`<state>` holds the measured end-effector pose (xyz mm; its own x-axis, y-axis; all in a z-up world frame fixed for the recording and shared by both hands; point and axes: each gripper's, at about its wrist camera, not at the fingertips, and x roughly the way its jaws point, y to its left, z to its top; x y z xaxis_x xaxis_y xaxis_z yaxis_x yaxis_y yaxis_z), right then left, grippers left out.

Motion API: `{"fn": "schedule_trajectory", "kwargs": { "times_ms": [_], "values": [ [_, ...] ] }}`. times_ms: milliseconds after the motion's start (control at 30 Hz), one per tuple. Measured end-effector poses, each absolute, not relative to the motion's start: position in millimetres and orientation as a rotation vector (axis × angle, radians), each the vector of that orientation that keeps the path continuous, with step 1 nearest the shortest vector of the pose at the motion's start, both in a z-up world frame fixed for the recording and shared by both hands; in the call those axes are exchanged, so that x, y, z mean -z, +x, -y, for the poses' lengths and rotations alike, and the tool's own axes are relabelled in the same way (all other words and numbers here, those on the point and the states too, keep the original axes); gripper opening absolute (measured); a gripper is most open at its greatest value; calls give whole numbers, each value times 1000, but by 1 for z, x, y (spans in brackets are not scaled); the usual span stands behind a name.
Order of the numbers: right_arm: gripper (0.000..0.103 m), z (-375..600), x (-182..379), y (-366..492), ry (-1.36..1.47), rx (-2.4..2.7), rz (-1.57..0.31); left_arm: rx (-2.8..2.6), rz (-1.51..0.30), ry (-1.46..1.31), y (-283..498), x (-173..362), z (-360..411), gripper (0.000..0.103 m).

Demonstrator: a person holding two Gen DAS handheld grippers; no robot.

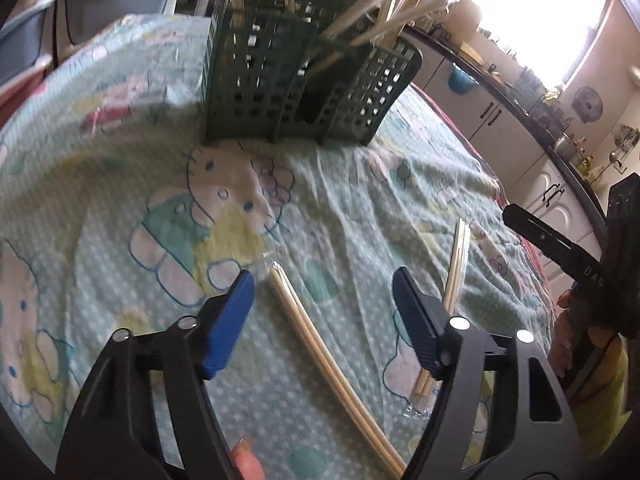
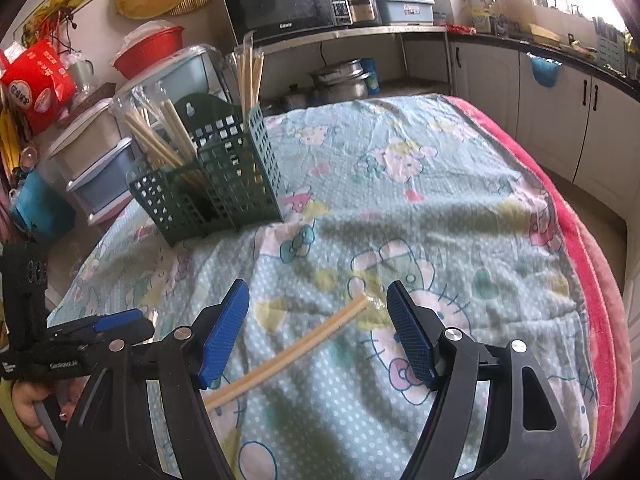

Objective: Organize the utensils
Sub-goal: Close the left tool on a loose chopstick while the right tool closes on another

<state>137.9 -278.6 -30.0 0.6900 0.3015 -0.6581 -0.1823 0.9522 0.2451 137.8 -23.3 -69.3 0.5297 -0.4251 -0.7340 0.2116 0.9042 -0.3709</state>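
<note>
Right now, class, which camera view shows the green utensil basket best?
The right wrist view: the green basket shows sharp and whole, both compartments holding chopsticks. The left wrist view shows it blurred, its top cut off.

Kitchen interior: white base cabinets (image 2: 560,120) with dark handles under a black countertop (image 2: 560,50); bright overexposed window (image 1: 536,12); black microwave (image 2: 284,4) on a metal shelf (image 2: 360,34); stacked plastic storage drawers (image 2: 96,160); pale tiled floor (image 2: 592,196).
</note>
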Motion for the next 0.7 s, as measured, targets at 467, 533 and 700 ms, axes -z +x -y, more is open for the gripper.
{"fn": "schedule_trajectory", "kwargs": {
  "times_ms": [467,533,700],
  "values": [
    [64,286,66,170,229,-241,-924,329,-995,-159,154,78,39,59],
    [57,288,74,176,247,-242,-948,312,-984,-130,156,78,42,56],
    [39,287,78,180,223,-211,-934,257,-965,-96,164,80,39,27]
  ]
}}
